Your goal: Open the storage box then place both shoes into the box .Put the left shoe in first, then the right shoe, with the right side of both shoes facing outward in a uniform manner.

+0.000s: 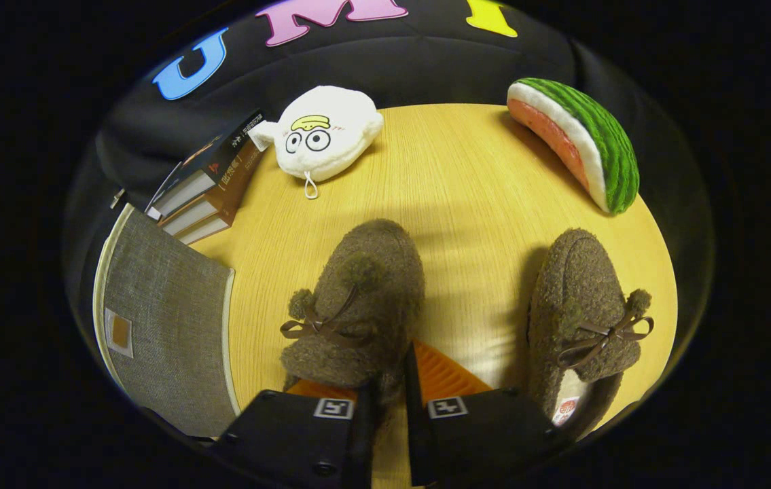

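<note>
Two brown fuzzy slippers with dark bows and pompoms lie on the round wooden table (467, 176), toes pointing away from me. My gripper (390, 372) is shut on the near rim of the middle slipper (365, 299), with a strip of its fuzzy edge pinched between the two fingers. The other slipper (582, 305) lies apart to the right, its pale insole showing at the heel. To the left of my fingers stands the grey fabric storage box (168, 319) with a cream edge; its top face looks closed.
A stack of books (212, 183) lies beyond the box. A white plush toy with cartoon eyes (324, 136) sits at the far side of the table, and a plush watermelon slice (582, 149) lies far right. Bare wood stretches between the slippers and the toys.
</note>
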The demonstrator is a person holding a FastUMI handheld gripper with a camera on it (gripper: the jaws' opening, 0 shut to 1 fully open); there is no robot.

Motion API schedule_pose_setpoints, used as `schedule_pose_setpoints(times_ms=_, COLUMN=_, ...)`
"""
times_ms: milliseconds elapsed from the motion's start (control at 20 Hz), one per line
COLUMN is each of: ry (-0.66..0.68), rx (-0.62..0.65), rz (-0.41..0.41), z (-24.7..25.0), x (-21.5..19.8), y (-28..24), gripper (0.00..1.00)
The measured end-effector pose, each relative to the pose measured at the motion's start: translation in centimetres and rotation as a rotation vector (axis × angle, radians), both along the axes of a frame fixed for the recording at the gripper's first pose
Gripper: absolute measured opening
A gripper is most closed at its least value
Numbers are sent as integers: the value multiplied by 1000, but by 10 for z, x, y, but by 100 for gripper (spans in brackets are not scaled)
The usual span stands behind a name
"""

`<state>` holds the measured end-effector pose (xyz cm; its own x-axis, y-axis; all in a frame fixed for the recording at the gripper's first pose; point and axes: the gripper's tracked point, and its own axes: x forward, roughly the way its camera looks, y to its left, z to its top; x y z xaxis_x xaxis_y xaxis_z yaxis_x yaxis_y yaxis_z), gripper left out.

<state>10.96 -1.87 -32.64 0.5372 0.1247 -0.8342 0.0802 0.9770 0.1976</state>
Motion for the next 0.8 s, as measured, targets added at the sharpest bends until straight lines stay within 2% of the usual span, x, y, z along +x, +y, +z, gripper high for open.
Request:
schedule_pose_setpoints(times_ms=50, ry=4, rx=24, rz=-15, z=1, x=2, y=-2, gripper=11)
schedule_pose_setpoints(times_ms=150, ry=7, rx=53, rz=2, z=-1, x=2, y=-2, gripper=6)
schedule_pose_setpoints(times_ms=300, ry=25, rx=66, rz=20, z=8, x=-4, y=-2, gripper=5)
schedule_pose_setpoints(times_ms=500, ry=-2, rx=82, rz=1, z=40, x=-11, y=0, gripper=5)
schedule_pose_setpoints(times_ms=800, ry=-104, rx=109, rz=-39, z=128, x=-22, y=20, gripper=5)
